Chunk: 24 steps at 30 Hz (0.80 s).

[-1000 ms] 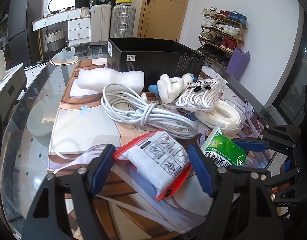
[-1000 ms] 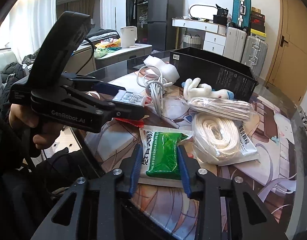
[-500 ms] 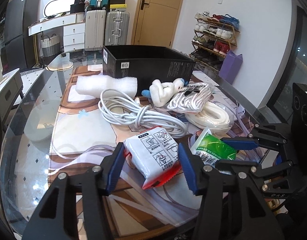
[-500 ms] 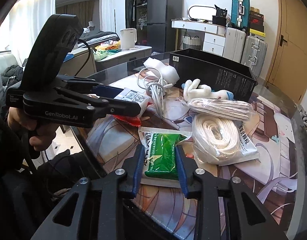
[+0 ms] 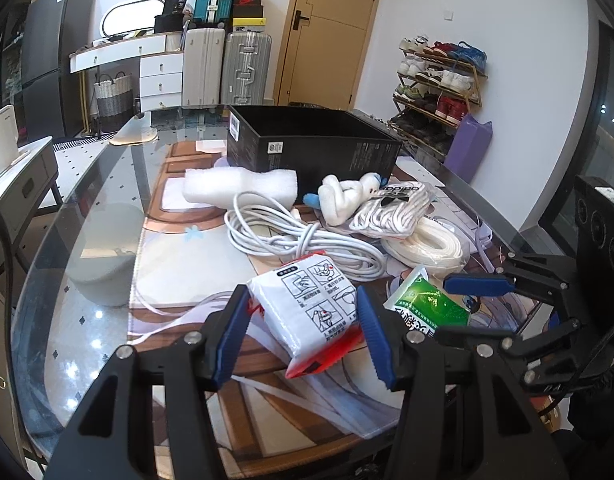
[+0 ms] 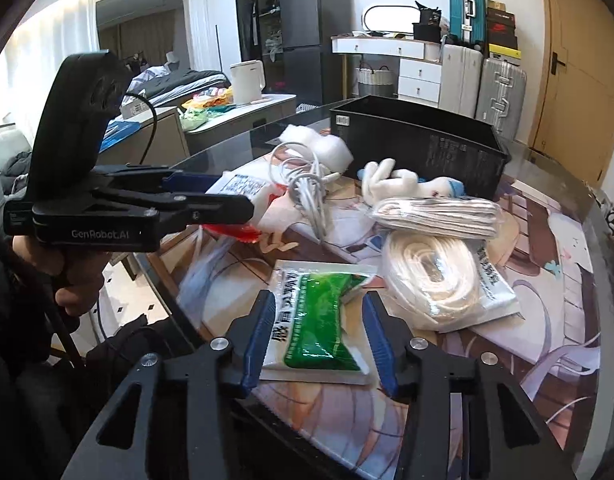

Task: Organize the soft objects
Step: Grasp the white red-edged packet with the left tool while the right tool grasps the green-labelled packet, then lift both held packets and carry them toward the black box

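Note:
My left gripper (image 5: 303,324) is shut on a white and red packet (image 5: 311,308) and holds it tilted above the table's near edge; it also shows in the right wrist view (image 6: 247,200). My right gripper (image 6: 319,328) is shut on a green and white pouch (image 6: 319,320), also seen in the left wrist view (image 5: 427,308), lifted slightly off the printed mat. An open black box (image 5: 307,148) stands at the back.
On the mat (image 5: 187,264) lie a white cable coil (image 5: 299,236), a foam roll (image 5: 239,188), a white plush toy (image 5: 343,196), bagged white laces (image 5: 395,208) and a bagged white rope coil (image 6: 431,280). The glass table edge (image 5: 67,280) curves at left.
Both grippers have closed on their packets and lifted them a little. The left gripper has pulled back and up with the white and red packet.

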{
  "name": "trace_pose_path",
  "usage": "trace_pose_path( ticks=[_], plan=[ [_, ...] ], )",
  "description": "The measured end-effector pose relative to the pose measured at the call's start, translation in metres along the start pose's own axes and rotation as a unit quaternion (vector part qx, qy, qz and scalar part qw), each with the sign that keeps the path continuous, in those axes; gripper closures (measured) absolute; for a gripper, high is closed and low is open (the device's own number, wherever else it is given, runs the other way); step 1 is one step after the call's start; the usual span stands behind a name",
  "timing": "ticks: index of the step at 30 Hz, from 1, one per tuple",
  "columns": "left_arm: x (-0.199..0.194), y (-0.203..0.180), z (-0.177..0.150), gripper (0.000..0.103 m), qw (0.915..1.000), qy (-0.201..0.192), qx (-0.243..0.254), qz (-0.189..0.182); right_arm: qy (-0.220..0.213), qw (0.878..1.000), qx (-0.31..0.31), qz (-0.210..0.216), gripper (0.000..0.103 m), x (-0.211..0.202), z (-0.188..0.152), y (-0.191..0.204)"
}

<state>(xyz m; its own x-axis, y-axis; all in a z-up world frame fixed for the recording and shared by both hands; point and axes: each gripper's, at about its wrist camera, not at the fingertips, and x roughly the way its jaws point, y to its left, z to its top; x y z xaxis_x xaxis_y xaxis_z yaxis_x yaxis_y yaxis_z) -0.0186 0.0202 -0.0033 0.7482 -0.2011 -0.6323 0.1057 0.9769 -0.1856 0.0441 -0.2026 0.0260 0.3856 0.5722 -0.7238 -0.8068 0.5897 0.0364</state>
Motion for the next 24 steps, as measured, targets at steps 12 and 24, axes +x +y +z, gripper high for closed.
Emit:
trace_pose_path(
  ticks=[12, 24],
  plan=[
    [-0.007, 0.005, 0.005, 0.050, 0.9999, -0.012, -0.008, 0.009, 0.017, 1.000, -0.024, -0.009, 0.054, 0.018, -0.001, 0.013],
    [-0.011, 0.008, 0.009, 0.050, 0.9996, -0.021, -0.013, 0.012, -0.007, 1.000, -0.028, 0.007, 0.079, 0.005, -0.006, 0.014]
  ],
)
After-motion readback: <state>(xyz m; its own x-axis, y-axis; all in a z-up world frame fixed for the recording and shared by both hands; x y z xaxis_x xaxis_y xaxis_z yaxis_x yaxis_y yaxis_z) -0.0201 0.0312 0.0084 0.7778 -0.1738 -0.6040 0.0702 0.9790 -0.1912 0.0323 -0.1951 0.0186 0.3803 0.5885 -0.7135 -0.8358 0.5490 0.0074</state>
